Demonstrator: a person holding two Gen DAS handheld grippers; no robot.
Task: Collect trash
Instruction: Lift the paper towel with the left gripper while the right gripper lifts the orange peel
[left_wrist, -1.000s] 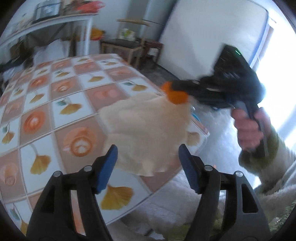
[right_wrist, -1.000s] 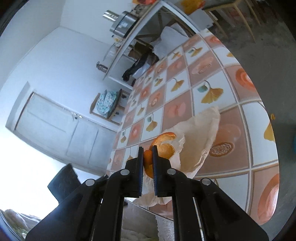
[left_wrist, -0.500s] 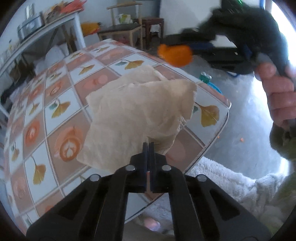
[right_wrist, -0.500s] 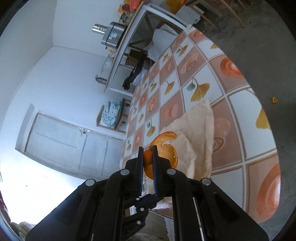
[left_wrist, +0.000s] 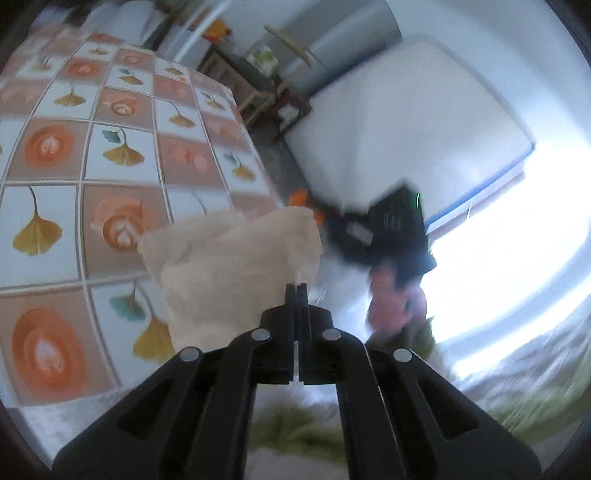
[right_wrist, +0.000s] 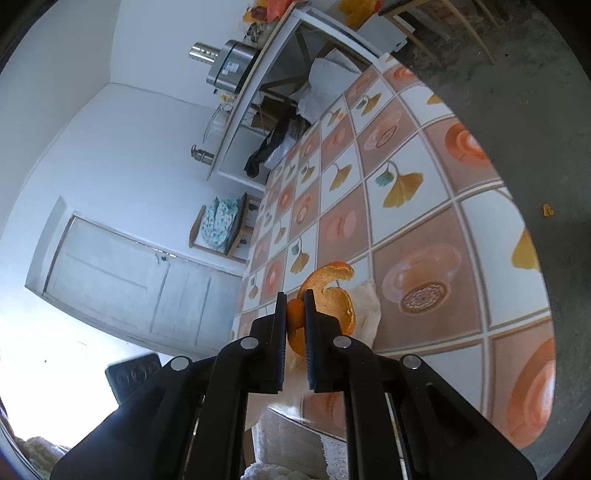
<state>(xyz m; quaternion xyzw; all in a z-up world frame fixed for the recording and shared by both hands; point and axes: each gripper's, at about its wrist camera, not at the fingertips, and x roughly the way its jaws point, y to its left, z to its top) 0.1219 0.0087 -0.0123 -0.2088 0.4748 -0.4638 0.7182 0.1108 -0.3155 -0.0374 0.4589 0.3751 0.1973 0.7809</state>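
A crumpled beige paper napkin (left_wrist: 229, 266) hangs over the near edge of the tiled table (left_wrist: 110, 155), and my left gripper (left_wrist: 296, 286) is shut on its lower right edge. In the right wrist view my right gripper (right_wrist: 295, 295) is shut on a curled orange peel (right_wrist: 332, 295), held above the table's near corner. A strip of the beige napkin (right_wrist: 369, 310) shows just behind that peel. The left wrist view also shows the right gripper (left_wrist: 388, 225) as a blurred black shape with the orange peel (left_wrist: 301, 197) at its tip, beyond the napkin.
The table's tiles (right_wrist: 406, 184) carry orange cup and ginkgo leaf prints. A white shelf (right_wrist: 258, 74) with a metal pot (right_wrist: 225, 62) stands behind it. Wooden chairs (left_wrist: 258, 88), a white mattress (left_wrist: 399, 122) against the wall and an orange scrap (right_wrist: 547, 210) on the grey floor lie beyond.
My left gripper closed on the napkin's edge, then rolled and swung so the napkin now sits left of its fingers. The right gripper kept its hold on the peel and barely moved.
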